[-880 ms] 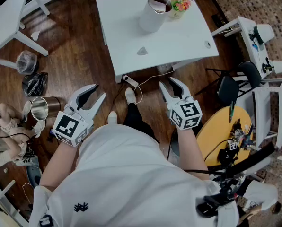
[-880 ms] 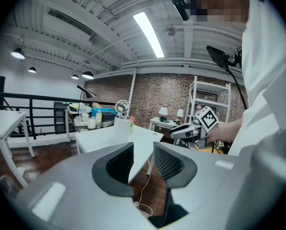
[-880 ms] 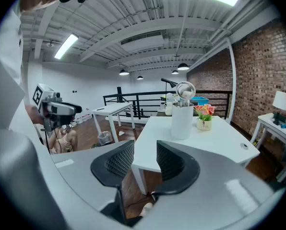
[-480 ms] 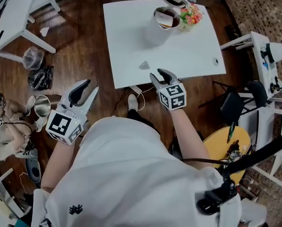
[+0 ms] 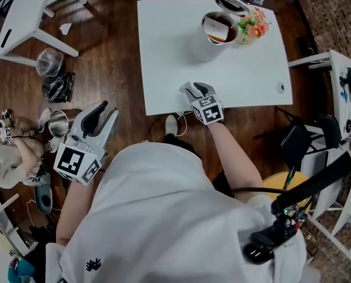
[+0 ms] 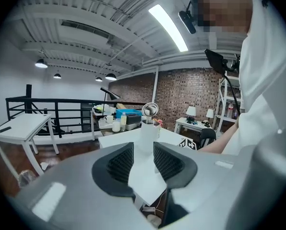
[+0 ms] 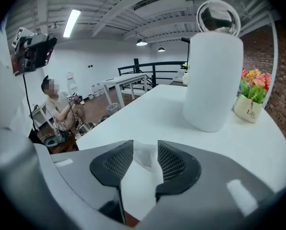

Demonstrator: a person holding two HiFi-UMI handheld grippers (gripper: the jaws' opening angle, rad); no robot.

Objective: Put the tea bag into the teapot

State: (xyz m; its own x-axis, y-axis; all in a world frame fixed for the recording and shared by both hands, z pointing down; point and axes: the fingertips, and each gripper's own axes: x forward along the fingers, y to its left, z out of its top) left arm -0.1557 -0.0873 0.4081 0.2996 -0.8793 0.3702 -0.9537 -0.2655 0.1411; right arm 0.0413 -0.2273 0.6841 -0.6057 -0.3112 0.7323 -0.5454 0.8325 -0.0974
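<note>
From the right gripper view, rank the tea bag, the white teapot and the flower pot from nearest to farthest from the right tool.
1. Translucent white tea bag: on the white table, between the open jaws of the right tool.
2. Tall white cylindrical teapot: ahead, slightly right.
3. Small white pot of pink and yellow flowers: farther right, behind the teapot.

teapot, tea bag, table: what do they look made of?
Teapot: smooth matte white body, ceramic or coated metal, can't tell which. Its open lid is glossy and mirror-like, probably metal.
Tea bag: thin, crinkled, translucent white, likely filter paper or fine mesh.
Table: flat, even white top with a soft sheen, likely painted or laminated board.
</note>
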